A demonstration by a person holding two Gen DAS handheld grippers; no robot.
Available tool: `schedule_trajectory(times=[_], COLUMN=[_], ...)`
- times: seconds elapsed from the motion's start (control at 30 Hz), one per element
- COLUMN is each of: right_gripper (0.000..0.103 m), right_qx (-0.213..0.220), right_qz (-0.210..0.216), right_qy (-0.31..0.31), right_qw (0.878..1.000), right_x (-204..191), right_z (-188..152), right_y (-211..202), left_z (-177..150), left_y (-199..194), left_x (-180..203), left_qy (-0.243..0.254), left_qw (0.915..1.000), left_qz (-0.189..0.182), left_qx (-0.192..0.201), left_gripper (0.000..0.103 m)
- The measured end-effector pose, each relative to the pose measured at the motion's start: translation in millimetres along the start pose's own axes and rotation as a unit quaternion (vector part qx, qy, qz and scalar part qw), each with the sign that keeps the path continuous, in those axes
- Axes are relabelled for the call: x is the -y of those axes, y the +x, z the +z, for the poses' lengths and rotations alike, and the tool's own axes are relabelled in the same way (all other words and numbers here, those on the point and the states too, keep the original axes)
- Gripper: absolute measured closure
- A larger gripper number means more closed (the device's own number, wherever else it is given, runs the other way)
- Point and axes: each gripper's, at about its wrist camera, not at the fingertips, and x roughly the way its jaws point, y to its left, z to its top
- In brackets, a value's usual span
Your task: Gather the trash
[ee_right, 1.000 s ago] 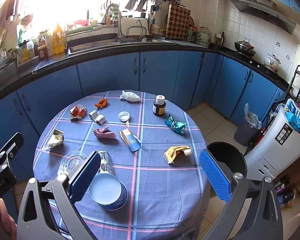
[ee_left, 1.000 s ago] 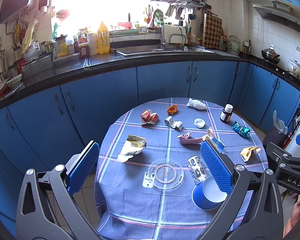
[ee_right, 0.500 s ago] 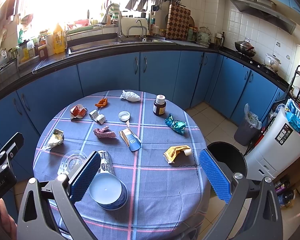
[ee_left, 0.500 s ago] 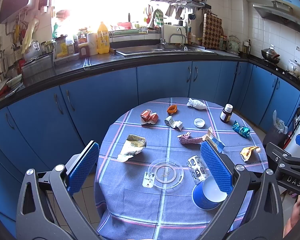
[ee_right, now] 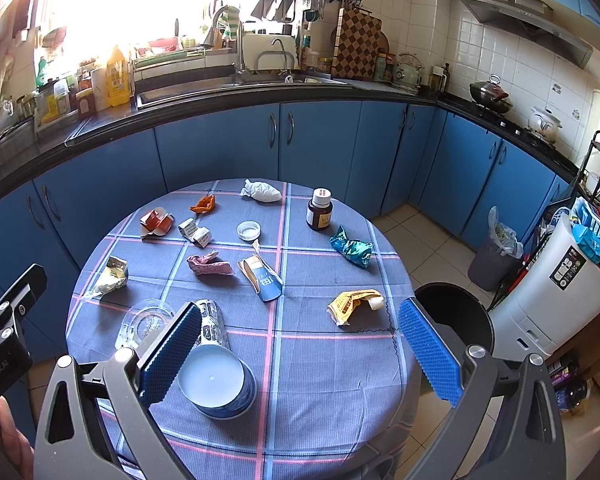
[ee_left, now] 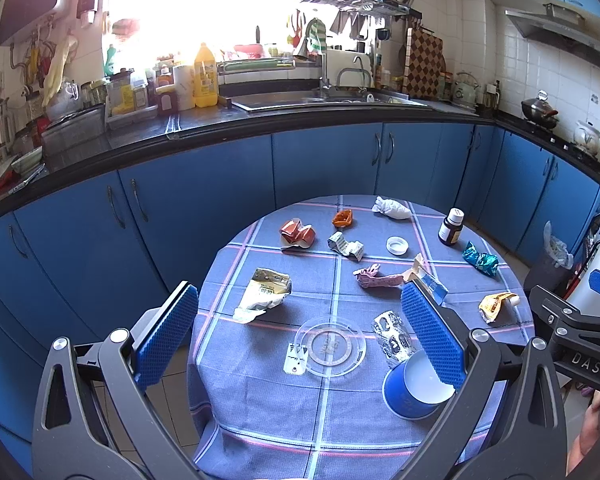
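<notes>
Tablecloth (ee_right: pixel 320 364) looks like matt woven cloth, the teal wrapper (ee_right: pixel 351 251) is shiny crinkly foil, the lid (ee_left: pixel 333 345) clear glossy plastic, gripper pads (ee_right: pixel 428 351) rough textured rubber.

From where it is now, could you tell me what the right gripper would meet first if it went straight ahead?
Probably the yellow wrapper: it lies on the tablecloth between the open right gripper fingers' line. Depth is unclear, so it might pass above it.

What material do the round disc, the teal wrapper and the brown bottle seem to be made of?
Disc: probably clear plastic, maybe glass; the cloth shows through it and its rings catch light.
Teal wrapper: likely metallised foil; shiny, sharply crumpled.
Brown bottle: dark amber glass or plastic, cannot tell which; glossy, with a white cap that looks like plastic.
</notes>
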Motion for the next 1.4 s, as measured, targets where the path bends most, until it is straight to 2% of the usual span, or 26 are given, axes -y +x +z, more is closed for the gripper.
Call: schedule_trajectory(times=[0.33,0.57,0.9,1.27,1.33,1.4], right_gripper=[0.007,0.007,0.007,0.007,0.007,0.007], right_qx=[-0.006,-0.012,-0.02,-0.035,-0.043,-0.054], right_qz=[0.003,0.006,0.008,0.01,0.024,0.059], right_qy=[-0.002,-0.003,-0.005,-0.015,-0.022,-0.039], right_qw=[1.0,1.0,1.0,0.999,0.999,0.996], right_x=[-2.5,-3.3,-4.6,-11.3,-14.4,-20.7], right_z=[-3.3,-4.2,-3.1,-4.2,-4.9,-7.9], right_y=[1.6,4.0,6.7,15.7,20.8,30.0], left_z=[-2.1,-5.4,-7.7,-9.8,-11.0,-12.8], left_y=[2.1,9.9,12.3,22.2,26.6,33.6], left_x=[-1.4,-8.0,-10.6,-16.3,-16.4,-19.8], left_qy=[-0.001,-0.011,-0.011,-0.012,-0.008,-0.011], left_qw=[1.0,0.9998,0.9998,0.9996,0.9995,0.9991], left_qz=[0.0,-0.004,-0.004,0.006,-0.001,-0.008], left_qx=[-0.001,-0.017,-0.013,-0.026,-0.032,-0.04], left_gripper=[0.003,0.003,0.003,0.003,0.003,0.003])
